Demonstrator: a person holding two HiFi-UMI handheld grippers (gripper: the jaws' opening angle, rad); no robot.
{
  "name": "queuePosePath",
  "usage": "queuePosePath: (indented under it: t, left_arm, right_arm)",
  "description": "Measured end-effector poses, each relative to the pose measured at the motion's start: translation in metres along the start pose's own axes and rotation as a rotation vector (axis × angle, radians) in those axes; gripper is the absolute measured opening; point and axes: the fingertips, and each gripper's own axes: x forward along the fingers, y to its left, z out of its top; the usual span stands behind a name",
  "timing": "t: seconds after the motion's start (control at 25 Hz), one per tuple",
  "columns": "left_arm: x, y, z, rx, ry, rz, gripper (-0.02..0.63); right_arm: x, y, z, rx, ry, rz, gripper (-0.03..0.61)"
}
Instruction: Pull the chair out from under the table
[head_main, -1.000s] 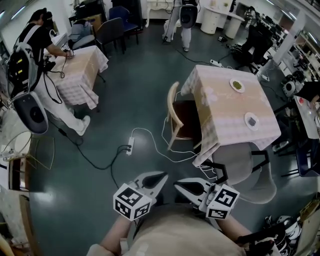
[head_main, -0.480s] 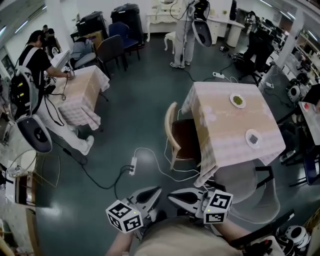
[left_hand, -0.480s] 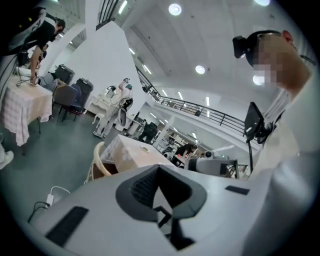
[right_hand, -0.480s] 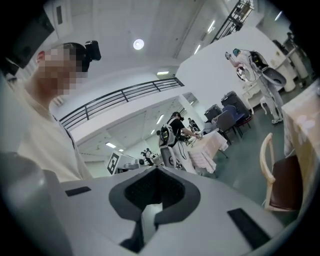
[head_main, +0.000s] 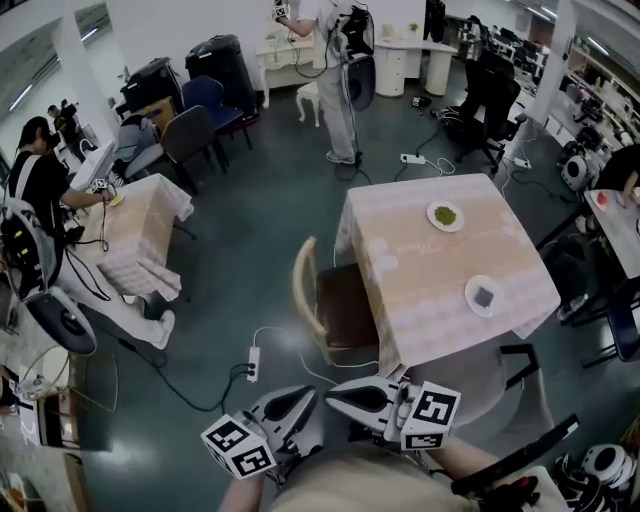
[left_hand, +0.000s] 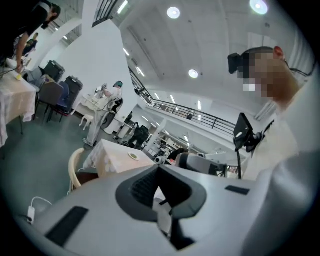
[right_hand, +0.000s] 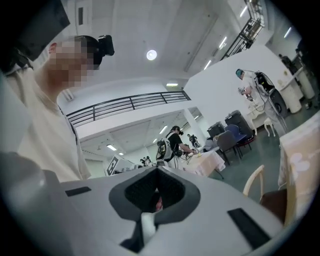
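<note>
Left tool (head_main: 305, 398) and right tool (head_main: 338, 395) are held closed, empty, short of the cream-backed, brown-seated chair (head_main: 345, 305) tucked under the cloth-covered counter (head_main: 420, 280)

the chair (head_main: 342, 306) is half hidden under the table (head_main: 432, 272).

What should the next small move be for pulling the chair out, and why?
Probably carry both grippers forward to the chair and open them: the left gripper and right gripper are shut, empty, near the body, and the chair sits tucked under the table.
</note>
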Motion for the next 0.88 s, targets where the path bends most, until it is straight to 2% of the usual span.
queuePosePath:
  t: [0.12, 0.2, 0.52, 0.64, 0.76, 0.88]
  left_arm:
    - [0.027, -0.007, 0.004, 0.119, 0.029, -0.031, 0.005]
    - [0.047, -0.012, 0.017, 0.154, 0.03, -0.057, 0.005]
    - [0.074, -0.034, 0.043, 0.274, 0.017, -0.053, 0.005]
    - [0.076, -0.032, 0.044, 0.3, 0.012, -0.025, 0.005]
    - [0.078, -0.029, 0.046, 0.283, 0.015, -0.014, 0.005]
    - [0.081, -0.022, 0.048, 0.308, 0.022, 0.029, 0.005]
  right_arm:
    - [-0.016, -0.012, 0.014, -0.048, -0.037, 0.008, 0.008]
    - [-0.024, -0.02, 0.026, -0.07, -0.051, 0.028, 0.008]
    - [-0.042, -0.052, 0.027, 0.008, -0.031, 0.024, 0.008]
    - [-0.041, -0.057, 0.025, 0.007, -0.024, 0.035, 0.008]
    - [-0.04, -0.06, 0.027, -0.005, -0.015, 0.046, 0.008]
    - [-0.036, -0.067, 0.027, -0.056, 0.004, 0.02, 0.008]
